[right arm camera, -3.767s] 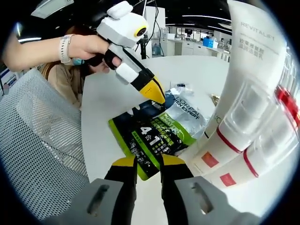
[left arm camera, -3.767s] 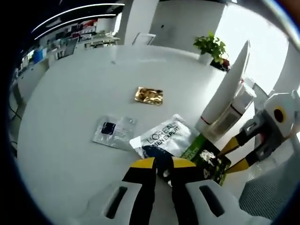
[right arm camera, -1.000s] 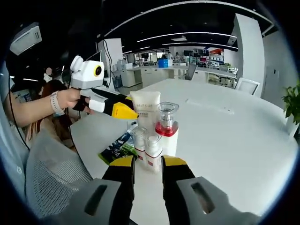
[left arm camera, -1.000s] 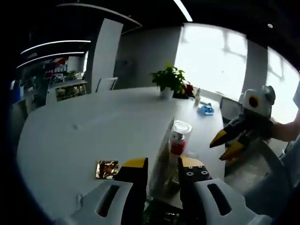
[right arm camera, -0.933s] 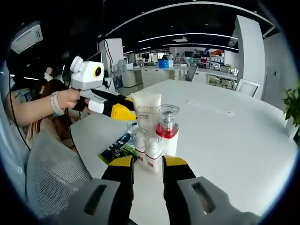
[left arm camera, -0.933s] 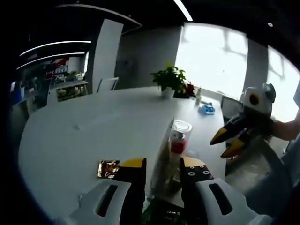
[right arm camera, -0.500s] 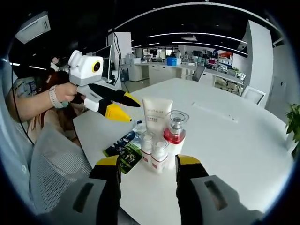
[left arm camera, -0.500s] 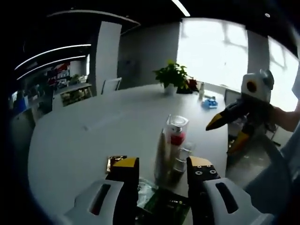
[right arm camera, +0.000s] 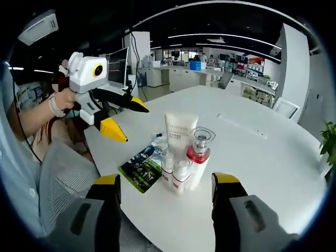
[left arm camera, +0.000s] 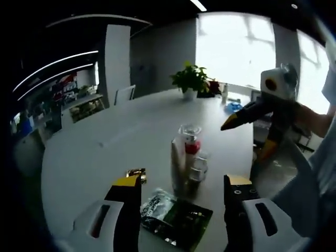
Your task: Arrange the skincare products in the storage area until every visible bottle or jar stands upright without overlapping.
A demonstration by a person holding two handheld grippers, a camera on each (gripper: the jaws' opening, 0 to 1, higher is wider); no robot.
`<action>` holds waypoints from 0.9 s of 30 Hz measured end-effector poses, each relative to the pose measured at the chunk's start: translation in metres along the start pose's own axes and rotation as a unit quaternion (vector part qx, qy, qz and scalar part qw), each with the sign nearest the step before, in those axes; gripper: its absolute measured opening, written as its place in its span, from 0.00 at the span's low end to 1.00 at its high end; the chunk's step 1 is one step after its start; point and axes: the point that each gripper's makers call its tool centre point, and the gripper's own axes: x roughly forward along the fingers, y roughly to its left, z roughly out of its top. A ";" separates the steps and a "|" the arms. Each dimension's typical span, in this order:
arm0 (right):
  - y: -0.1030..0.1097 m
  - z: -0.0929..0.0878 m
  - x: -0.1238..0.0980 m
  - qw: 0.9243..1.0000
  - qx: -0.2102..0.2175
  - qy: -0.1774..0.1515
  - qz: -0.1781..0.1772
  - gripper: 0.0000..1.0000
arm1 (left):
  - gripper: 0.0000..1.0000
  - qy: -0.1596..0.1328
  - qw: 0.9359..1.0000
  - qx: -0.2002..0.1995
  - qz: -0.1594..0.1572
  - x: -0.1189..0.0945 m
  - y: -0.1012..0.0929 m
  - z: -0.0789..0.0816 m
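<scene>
A cluster of skincare products stands upright on the white table (right arm camera: 273, 173): a white tube (right arm camera: 180, 131), a clear pump bottle with a red collar (right arm camera: 198, 152) and two small bottles (right arm camera: 168, 163). In the left gripper view the same tube (left arm camera: 177, 163), pump bottle (left arm camera: 190, 143) and a small bottle (left arm camera: 199, 167) stand close together. My right gripper (right arm camera: 167, 181) is open wide, short of the cluster. My left gripper (left arm camera: 182, 184) is open too, holding nothing. Each shows in the other's view, the left gripper (right arm camera: 128, 122) and the right gripper (left arm camera: 242, 142), both open.
A green and black sachet (right arm camera: 140, 169) lies flat beside the bottles, also as the sachet (left arm camera: 181, 220), with a gold sachet (left arm camera: 136, 173) nearby. A mesh chair (right arm camera: 58, 178) stands at the table's edge. A potted plant (left arm camera: 191, 79) sits at the far side.
Both grippers have opened wider and drawn back from the product cluster, which stays standing where it was.
</scene>
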 end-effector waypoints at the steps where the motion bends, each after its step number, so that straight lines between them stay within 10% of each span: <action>1: 0.000 0.001 -0.001 1.000 -0.001 0.001 0.001 0.74 | 0.64 -0.002 1.000 0.001 0.004 -0.003 0.000 0.001; 27: 0.005 0.001 -0.003 0.999 -0.027 0.019 -0.006 1.00 | 0.97 0.033 0.998 0.016 0.047 -0.048 0.004 -0.013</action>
